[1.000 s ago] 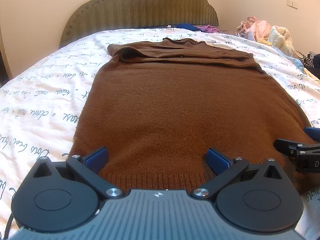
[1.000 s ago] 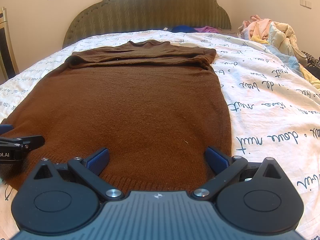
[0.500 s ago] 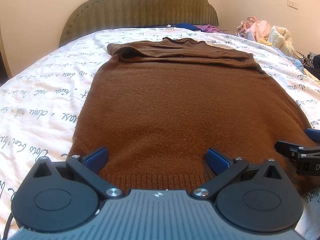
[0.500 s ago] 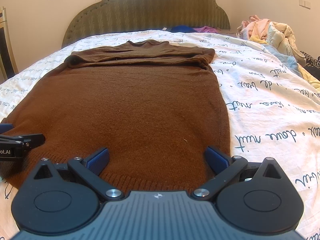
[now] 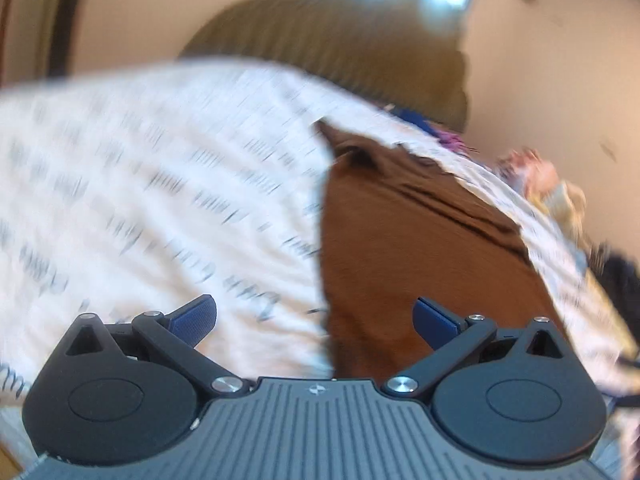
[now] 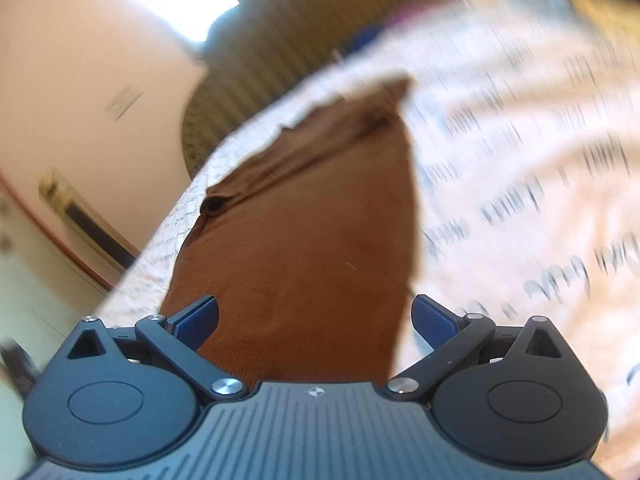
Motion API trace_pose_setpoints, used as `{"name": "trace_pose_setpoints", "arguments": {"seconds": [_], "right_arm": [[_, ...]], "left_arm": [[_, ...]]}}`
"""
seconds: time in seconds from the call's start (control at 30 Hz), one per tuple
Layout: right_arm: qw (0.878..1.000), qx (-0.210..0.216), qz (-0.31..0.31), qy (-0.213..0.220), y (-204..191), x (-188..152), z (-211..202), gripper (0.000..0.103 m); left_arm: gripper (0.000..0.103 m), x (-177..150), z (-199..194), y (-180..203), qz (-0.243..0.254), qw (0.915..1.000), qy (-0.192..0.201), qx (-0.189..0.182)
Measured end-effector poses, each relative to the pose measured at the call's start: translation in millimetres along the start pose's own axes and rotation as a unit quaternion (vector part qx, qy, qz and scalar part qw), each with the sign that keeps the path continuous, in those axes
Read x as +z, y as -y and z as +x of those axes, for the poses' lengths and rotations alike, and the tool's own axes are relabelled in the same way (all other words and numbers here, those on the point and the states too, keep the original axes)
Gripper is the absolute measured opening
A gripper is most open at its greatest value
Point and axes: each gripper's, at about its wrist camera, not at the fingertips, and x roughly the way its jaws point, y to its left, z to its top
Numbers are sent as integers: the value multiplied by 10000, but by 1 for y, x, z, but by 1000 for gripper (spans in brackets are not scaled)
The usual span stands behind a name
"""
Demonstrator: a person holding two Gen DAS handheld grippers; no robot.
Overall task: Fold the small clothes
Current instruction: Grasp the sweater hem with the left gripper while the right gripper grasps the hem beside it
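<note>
- My left gripper [image 5: 314, 318] has swung to the sweater's [image 5: 420, 248] left edge, view tilted and blurred.
- My right gripper [image 6: 314, 318] has rolled over its right edge.

Bare white script-printed bedspread [image 5: 152, 200] lies open along the left edge of the bed, and again [image 6: 520, 184] along the right edge. Between them sprawls the flat brown knitted sweater [image 5: 408, 248]. A padded olive-green headboard [image 5: 332, 60] closes the far edge, with a blurred heap of pale clothes [image 5: 548, 184] near the far right corner.

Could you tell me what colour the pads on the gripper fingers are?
Dark blue pads, clearest in the right wrist view.
</note>
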Motion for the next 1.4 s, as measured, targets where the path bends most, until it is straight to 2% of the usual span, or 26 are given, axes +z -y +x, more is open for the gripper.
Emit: {"name": "trace_pose_setpoints", "arguments": {"seconds": [0.03, 0.1, 0.13, 0.2, 0.23, 0.43, 0.57, 0.63, 0.67, 0.7, 0.73, 0.77, 0.8, 0.87, 0.93, 1.0, 1.1, 1.2, 1.27, 1.33, 1.4], "right_arm": [[9995, 111, 197, -207, 8, 4, 6, 103], [9971, 451, 384, -469, 14, 7, 14, 103], [9951, 641, 428, -613, 15, 8, 18, 103], [9915, 844, 459, -874, 15, 10, 26, 103], [9904, 913, 476, -926, 16, 11, 28, 103], [9831, 1218, 624, -1214, 21, 13, 32, 103], [9813, 1276, 645, -1292, 23, 15, 33, 103], [9810, 1304, 641, -1288, 24, 17, 34, 103], [9813, 1301, 634, -1265, 25, 17, 34, 99], [9822, 1252, 618, -1259, 25, 17, 34, 94], [9824, 1188, 597, -1315, 27, 17, 36, 64], [9815, 1096, 649, -1427, 31, 15, 39, 22], [9810, 1026, 680, -1498, 36, 13, 41, 6], [9817, 1084, 646, -1429, 40, 10, 40, 5], [9800, 1396, 739, -1210, 40, 14, 33, 5], [9755, 1826, 853, -883, 37, 29, 28, 5], [9681, 2280, 958, -397, 34, 67, 36, 5], [9602, 2579, 1065, 127, 34, 120, 63, 5], [9553, 2681, 1156, 471, 36, 160, 88, 5], [9508, 2723, 1340, 623, 38, 200, 118, 5], [9563, 2511, 1300, 739, 37, 237, 151, 5]], "left_arm": [[102, 5, 5, -14, -383, 9987, -232, -229], [102, 10, 4, -31, -892, 9922, -297, -816], [102, 13, 7, -35, -1050, 9864, -423, -1189], [102, 14, 18, -39, -1340, 9675, -855, -1966], [102, 14, 23, -38, -1417, 9611, -1009, -2143], [100, 16, 41, -23, -1159, 9543, -1594, -2249], [100, 16, 56, -3, -753, 9550, -1827, -2213], [96, 14, 61, 8, -518, 9569, -1899, -2136], [81, 14, 63, 14, -382, 9588, -1896, -2082], [40, 13, 66, 20, -210, 9593, -1950, -2032], [16, 11, 71, 24, -91, 9584, -2105, -1923], [4, 8, 75, 26, 59, 9597, -2252, -1681], [4, 6, 76, 29, 243, 9611, -2243, -1590], [4, 8, 68, 36, 525, 9645, -2066, -1559], [4, 19, 58, 41, 515, 9688, -1768, -1658], [4, 40, 49, 42, 262, 9718, -1380, -1895], [4, 80, 56, 48, -323, 9718, -692, -2231], [4, 125, 92, 60, -1035, 9658, -100, -2375], [4, 155, 126, 73, -1278, 9635, 184, -2345], [4, 184, 173, 88, -1411, 9637, 227, -2254], [4, 209, 226, 102, -1423, 9696, 149, -1985]]}}
